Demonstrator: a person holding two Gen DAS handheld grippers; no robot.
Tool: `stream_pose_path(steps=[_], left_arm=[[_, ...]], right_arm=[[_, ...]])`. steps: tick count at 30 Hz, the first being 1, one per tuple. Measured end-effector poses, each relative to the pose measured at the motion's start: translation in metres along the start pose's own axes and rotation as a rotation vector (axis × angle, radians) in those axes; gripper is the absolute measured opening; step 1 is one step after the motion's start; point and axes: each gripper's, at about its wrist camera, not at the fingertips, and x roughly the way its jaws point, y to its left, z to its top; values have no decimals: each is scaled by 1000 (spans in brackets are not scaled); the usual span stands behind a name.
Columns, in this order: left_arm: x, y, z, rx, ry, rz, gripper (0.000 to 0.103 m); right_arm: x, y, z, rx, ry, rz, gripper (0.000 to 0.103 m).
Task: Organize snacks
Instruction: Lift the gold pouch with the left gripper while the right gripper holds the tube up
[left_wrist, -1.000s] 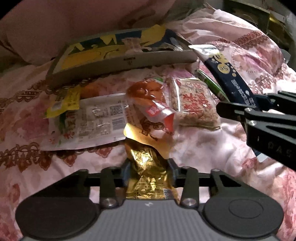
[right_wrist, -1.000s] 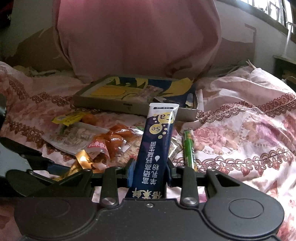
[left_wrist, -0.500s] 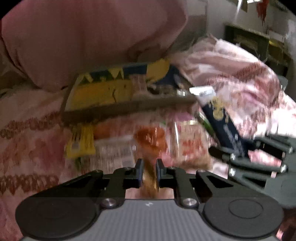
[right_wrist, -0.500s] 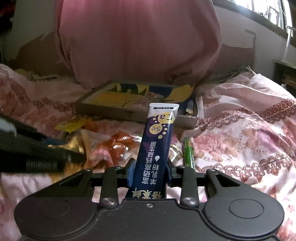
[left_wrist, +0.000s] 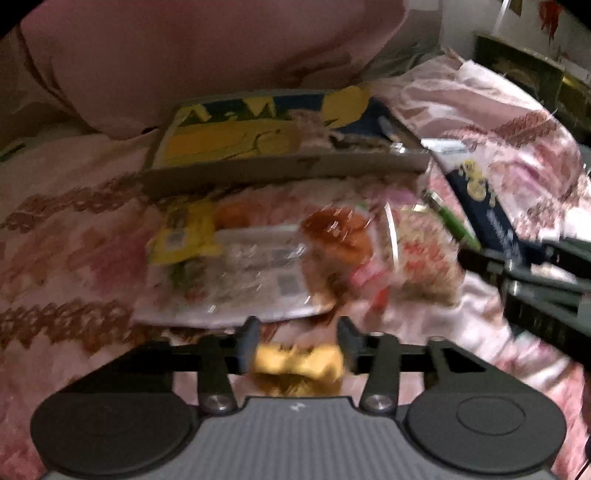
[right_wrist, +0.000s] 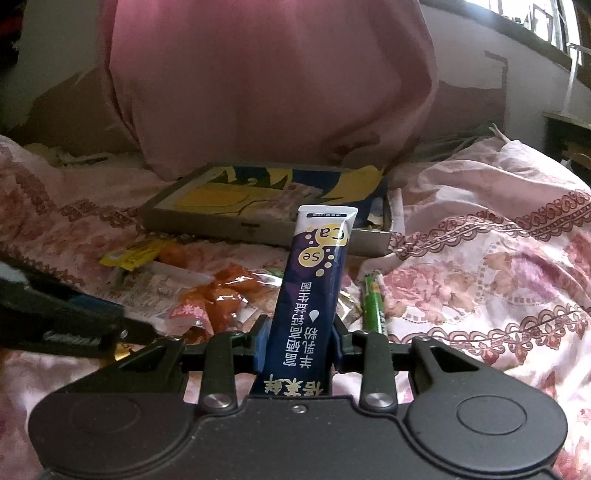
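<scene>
My left gripper (left_wrist: 297, 345) is shut on a crumpled gold snack packet (left_wrist: 299, 365), held low over the bedspread. My right gripper (right_wrist: 299, 343) is shut on a dark blue stick pack (right_wrist: 314, 295) that stands upright between its fingers; it also shows in the left wrist view (left_wrist: 484, 206) at the right. Ahead lies a shallow cardboard tray (left_wrist: 280, 170) (right_wrist: 258, 229) with a yellow and blue bottom. Loose snacks lie before it: a yellow packet (left_wrist: 184, 236), a clear printed packet (left_wrist: 251, 277), an orange-red packet (right_wrist: 218, 295), a rice cracker pack (left_wrist: 421, 258) and a green stick (right_wrist: 373, 306).
Everything rests on a pink floral bedspread (right_wrist: 480, 280). A large pink pillow (right_wrist: 266, 81) stands behind the tray. The left gripper's body (right_wrist: 66, 321) shows at the left edge of the right wrist view. Furniture (left_wrist: 517, 77) stands at the far right.
My left gripper has lifted the gold packet and drawn back; the view tilted up and is blurred. Its jaws stand wider than half a second ago. My right gripper has barely moved with the blue stick pack.
</scene>
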Motion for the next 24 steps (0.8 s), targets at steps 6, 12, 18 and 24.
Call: stream_pose_path(steps=[6, 12, 18, 24], left_arm=[[11, -1, -19, -3, 83, -1, 71], [23, -15, -21, 37, 111, 9, 78], [23, -23, -23, 70, 106, 6, 56], [21, -22, -20, 61, 110, -1, 54]], right_arm=[[0, 5, -1, -12, 6, 15, 35], [1, 4, -1, -9, 14, 14, 35], [2, 5, -1, -10, 17, 20, 35], [1, 5, -1, -12, 16, 22, 35]])
